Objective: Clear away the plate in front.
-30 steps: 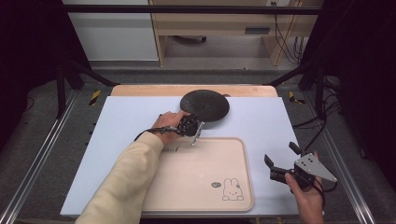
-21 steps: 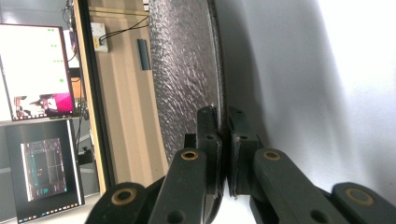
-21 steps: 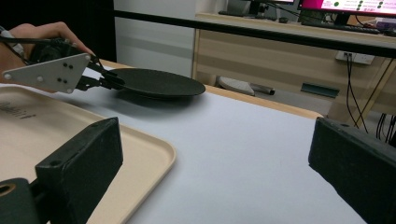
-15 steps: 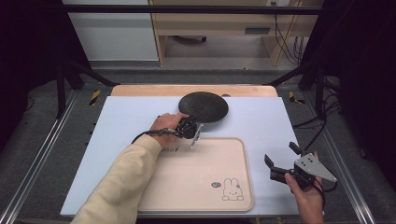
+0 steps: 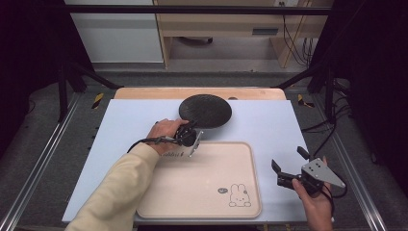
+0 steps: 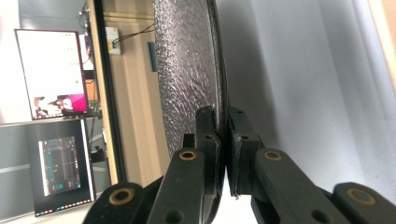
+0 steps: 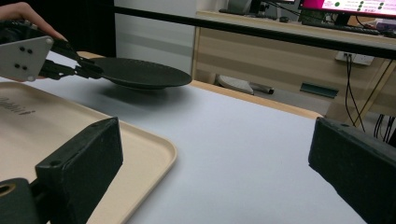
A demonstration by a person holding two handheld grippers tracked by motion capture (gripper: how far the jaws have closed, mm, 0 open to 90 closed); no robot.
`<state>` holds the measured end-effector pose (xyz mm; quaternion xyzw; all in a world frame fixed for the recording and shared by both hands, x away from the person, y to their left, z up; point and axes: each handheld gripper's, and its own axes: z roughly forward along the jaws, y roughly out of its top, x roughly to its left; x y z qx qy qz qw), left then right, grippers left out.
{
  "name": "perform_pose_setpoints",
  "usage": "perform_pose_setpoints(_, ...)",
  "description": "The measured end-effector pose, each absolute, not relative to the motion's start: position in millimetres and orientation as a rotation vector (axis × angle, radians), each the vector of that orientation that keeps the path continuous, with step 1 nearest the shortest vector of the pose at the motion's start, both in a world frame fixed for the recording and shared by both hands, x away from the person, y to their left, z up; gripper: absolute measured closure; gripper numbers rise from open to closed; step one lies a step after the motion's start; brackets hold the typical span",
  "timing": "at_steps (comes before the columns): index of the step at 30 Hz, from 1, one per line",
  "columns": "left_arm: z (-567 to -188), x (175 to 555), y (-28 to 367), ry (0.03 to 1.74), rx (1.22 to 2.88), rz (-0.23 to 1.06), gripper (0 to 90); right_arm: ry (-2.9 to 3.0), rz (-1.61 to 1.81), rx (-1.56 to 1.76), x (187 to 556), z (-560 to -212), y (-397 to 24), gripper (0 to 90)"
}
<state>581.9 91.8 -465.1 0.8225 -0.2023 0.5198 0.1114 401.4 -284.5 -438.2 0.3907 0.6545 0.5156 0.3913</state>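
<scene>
Plate (image 5: 206,110): rim clamped by left gripper (image 5: 191,131), apparently lifted near table's far edge, untrayed; right gripper (image 5: 288,166) gapes empty.

On the table (image 5: 120,125), the tray (image 5: 207,192) lies at the near edge, about midway across. The plate (image 5: 206,109) sits behind the tray, toward the far edge, its rim nearest the person between the jaws of the left gripper (image 5: 191,131); in the right gripper view the plate (image 7: 140,72) hangs clear of the table surface. The left gripper is over the tray's far left corner, between tray and plate. The right gripper (image 5: 287,166) is to the right of the tray, just beside its right edge, near the table's right margin and well apart from the plate. A desk (image 5: 226,24) stands beyond the table's far edge.
</scene>
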Motion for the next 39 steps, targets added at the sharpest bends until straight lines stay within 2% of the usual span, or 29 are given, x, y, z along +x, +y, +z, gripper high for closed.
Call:
perform_pose_setpoints(9,-454.1,561.2,99.4,-0.631,2.359,1.553,83.7,1.668,1.304,0.985,401.4,-438.3,-284.1,3.4)
perform_pose_setpoints(25,-445.7,499.0,111.1,-0.750,2.270,1.569,84.0,1.659,1.300,0.984,400.5,-436.4,-281.3,3.4)
perform_pose_setpoints(39,-450.8,458.6,129.9,-0.824,2.225,1.550,83.7,1.665,1.287,0.974,400.7,-436.8,-279.4,3.4)
